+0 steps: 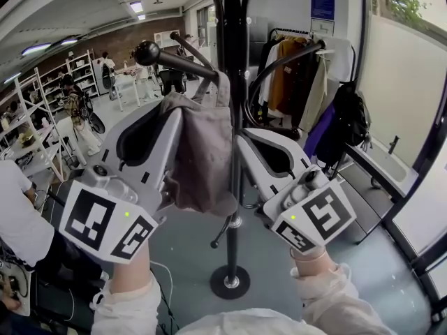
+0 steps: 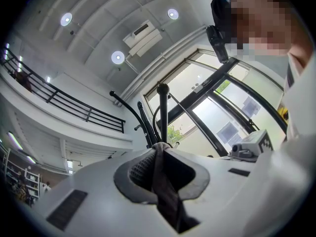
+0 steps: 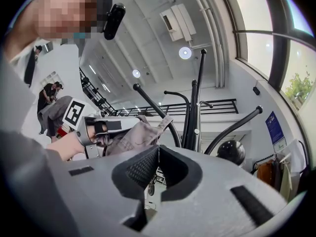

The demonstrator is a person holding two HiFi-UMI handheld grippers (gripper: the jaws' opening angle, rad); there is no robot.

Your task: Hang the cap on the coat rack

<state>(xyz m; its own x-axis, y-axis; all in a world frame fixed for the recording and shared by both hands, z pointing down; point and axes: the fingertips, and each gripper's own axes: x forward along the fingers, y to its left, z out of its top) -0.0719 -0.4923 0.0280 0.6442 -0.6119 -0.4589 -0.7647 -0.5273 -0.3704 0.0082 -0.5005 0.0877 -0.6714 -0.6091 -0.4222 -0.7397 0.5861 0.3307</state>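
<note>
Black coat rack [image 1: 232, 253] fills the centre of the head view: upright pole on a round base [image 1: 230, 283], curved arms branching off up top. Behind it to the right is a clothes rail [image 1: 300, 82] hung w/ jackets, by a window wall (shelving and ppl further back on the left).

Left gripper [image 2: 159, 151] is raised just left of the pole. Its own view shows the jaws clamped on a dark fold of the cap [image 1: 202, 152], fabric running down btwn the pads. The cap is grey-brown and hangs limp from the jaws, against the pole's left side. Its top strap reaches up to one hook arm [image 1: 181, 63], the slanted one ending in a ball knob [image 1: 147, 52]. Strap touches or nearly touches that arm – can't tell whether it's looped over.

Right gripper [image 3: 159, 152] sits just right of the pole, lower than the cap's top. Jaws are pressed together w/ only a thin seam showing – nothing btwn them. It's close to the cap's right edge; contact can't be made out.
</note>
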